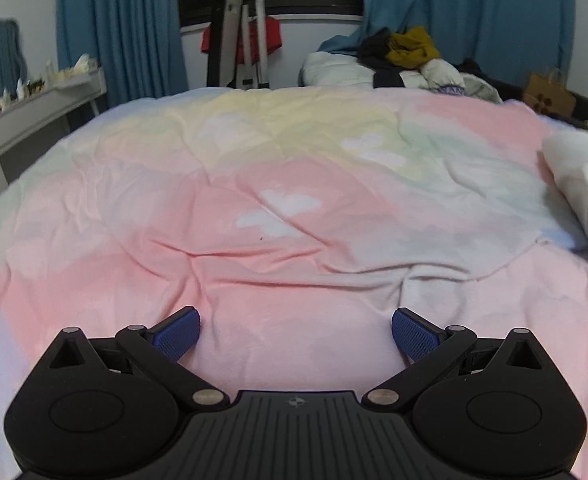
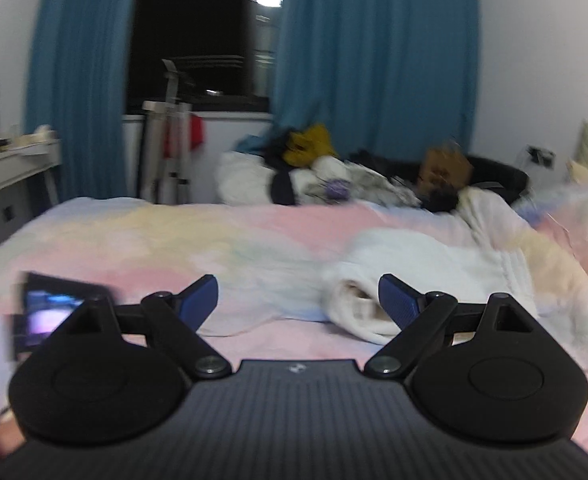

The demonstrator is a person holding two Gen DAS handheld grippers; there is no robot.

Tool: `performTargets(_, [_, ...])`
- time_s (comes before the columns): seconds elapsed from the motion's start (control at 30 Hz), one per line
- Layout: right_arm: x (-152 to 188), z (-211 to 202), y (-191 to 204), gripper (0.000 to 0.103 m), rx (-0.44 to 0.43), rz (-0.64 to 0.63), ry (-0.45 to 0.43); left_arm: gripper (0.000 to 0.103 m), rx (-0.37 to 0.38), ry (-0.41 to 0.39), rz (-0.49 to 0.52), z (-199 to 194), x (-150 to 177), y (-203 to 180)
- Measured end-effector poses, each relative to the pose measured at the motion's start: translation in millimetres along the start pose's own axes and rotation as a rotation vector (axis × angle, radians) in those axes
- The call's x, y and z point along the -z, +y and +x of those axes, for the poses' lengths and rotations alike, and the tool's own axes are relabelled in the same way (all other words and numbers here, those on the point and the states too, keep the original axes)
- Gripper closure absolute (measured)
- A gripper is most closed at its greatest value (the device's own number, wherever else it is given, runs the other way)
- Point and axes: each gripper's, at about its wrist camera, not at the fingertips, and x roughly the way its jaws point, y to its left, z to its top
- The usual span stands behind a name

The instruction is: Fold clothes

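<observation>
Bed (image 2: 173, 236): white garment (image 2: 406, 280) seemingly beyond right tongs (image 2: 298, 300)

This is a bedroom in a home. A bed (image 1: 253, 184) with a rumpled pink and yellow cover fills most of the room. Blue curtains (image 2: 374, 80) hang beside a dark window (image 2: 197, 32). Clothes (image 1: 410, 56) lie heaped at the far edge of the bed, and a white desk (image 1: 25, 116) holds small items.

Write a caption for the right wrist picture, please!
Open right gripper faces a white garment on the pastel bed.
</observation>
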Motion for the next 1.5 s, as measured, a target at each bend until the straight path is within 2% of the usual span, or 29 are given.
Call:
performTargets(0.1, [-3.9, -12.4, 29.0, 0.014, -0.112, -0.022, 0.017, 0.0, 0.005, -0.019, -0.028, 0.8, 3.4, 4.6])
performTargets(0.27, [-11.0, -13.5, 67.3, 0.014, -0.284, -0.047, 0.096, 0.0, 0.007, -0.033, -0.059, 7.5, 8.8, 5.2])
performTargets(0.4, [-8.5, -10.7, 82.7, 0.014, -0.351, -0.058, 0.16, 0.0, -0.023, -0.04, -0.046, 11.3, 10.5, -1.3])
performTargets(0.5, [-3.6, -11.6, 91.6, 0.014, -0.349, -0.061, 0.189, 0.0, -0.05, -0.042, -0.079, 13.5, 9.8, -4.0])
performTargets(0.63, [1.3, -16.7, 96.9, 0.014, -0.339, -0.064, 0.185, 0.0, -0.076, -0.042, -0.062, 16.5, 10.5, -8.4])
performTargets(0.77, [4.7, -13.1, 93.0, 0.014, -0.337, -0.047, 0.219, 0.0, -0.062, -0.033, -0.062, 15.2, 10.8, -5.7])
performTargets(0.93, [4.0, -17.5, 84.4, 0.014, -0.323, -0.032, 0.204, 0.0, -0.061, -0.056, -0.047, 15.1, 16.0, -6.2])
performTargets(1.17, [10.5, -13.1, 75.6, 0.014, -0.358, -0.004, 0.254, 0.0, -0.077, -0.048, -0.028, 16.5, 14.9, -8.7])
performTargets(1.5, [25.0, -11.5, 87.8, 0.014, -0.309, -0.065, 0.235, 0.0, -0.076, -0.048, -0.027, 16.3, 15.1, -7.9])
